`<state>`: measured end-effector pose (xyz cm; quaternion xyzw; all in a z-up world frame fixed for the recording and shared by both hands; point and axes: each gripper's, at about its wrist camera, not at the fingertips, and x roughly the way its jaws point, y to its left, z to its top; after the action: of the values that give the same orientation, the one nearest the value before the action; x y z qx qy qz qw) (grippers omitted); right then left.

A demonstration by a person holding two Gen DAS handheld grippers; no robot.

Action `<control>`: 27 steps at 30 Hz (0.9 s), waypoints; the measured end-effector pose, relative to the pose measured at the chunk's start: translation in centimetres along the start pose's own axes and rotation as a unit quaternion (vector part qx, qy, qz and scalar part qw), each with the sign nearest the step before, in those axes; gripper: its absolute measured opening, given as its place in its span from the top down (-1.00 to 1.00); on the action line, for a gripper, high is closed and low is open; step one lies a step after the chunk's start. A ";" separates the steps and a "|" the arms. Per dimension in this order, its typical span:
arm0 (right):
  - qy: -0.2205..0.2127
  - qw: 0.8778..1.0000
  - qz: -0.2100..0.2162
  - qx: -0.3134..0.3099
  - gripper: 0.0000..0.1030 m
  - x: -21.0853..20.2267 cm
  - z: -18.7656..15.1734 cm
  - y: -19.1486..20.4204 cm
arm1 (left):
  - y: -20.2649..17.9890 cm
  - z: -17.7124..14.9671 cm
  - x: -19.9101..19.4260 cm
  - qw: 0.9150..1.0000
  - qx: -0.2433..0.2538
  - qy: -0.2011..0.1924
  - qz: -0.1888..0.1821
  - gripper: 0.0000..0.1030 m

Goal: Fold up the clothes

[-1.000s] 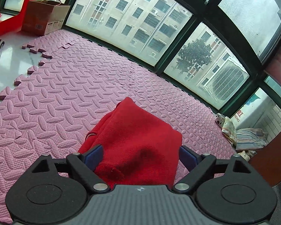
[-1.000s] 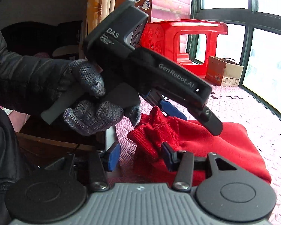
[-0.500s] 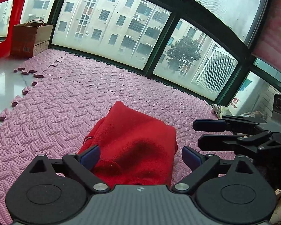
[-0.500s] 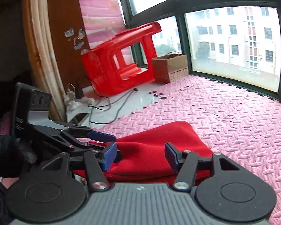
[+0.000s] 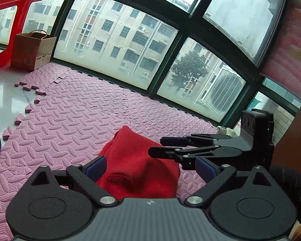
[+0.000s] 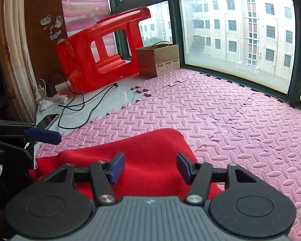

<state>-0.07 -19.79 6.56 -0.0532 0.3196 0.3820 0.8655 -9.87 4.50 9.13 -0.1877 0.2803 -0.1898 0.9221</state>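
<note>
Cables (image 6: 80,104) and a phone (image 6: 48,120) were seen on the bare white floor to the left of the red garment (image 6: 150,160), with a red plastic stool (image 6: 98,54) and a cardboard box (image 6: 160,59) behind them, well beyond the garment by the window. The red garment was laid folded on the pink foam mat (image 6: 230,116), at the mat's near edge. The left gripper (image 5: 150,167) was held just above the garment's near end, its jaws spread wide with nothing pressed between them. The right gripper (image 6: 149,166) was held over the garment from its other side, its jaws apart and empty, the red cloth visible below the gap. In the left wrist view, the right gripper's dark fingers (image 5: 170,152) were seen reaching over the garment's right edge.
</note>
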 end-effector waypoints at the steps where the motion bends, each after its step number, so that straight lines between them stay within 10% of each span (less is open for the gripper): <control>1: 0.005 1.000 0.006 -0.001 -0.13 0.1 -0.2 0.2 | 0.2 0.2 -0.1 1.000 -0.004 -0.004 0.005 -0.88; 18: 0.013 0.999 0.037 -0.028 -0.12 -2.8 -4.9 5.2 | 3.2 -0.9 3.4 0.993 -0.017 0.058 0.106 -0.01; 27: -0.016 1.000 0.023 -0.004 -0.11 -2.9 -6.8 4.9 | 3.7 -1.4 4.1 0.991 -0.016 0.067 0.115 -0.08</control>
<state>-8.40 -20.50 3.71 -0.0429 0.3055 0.4035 0.8614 -6.65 5.48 4.53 -0.1556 0.3637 -0.0903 0.9140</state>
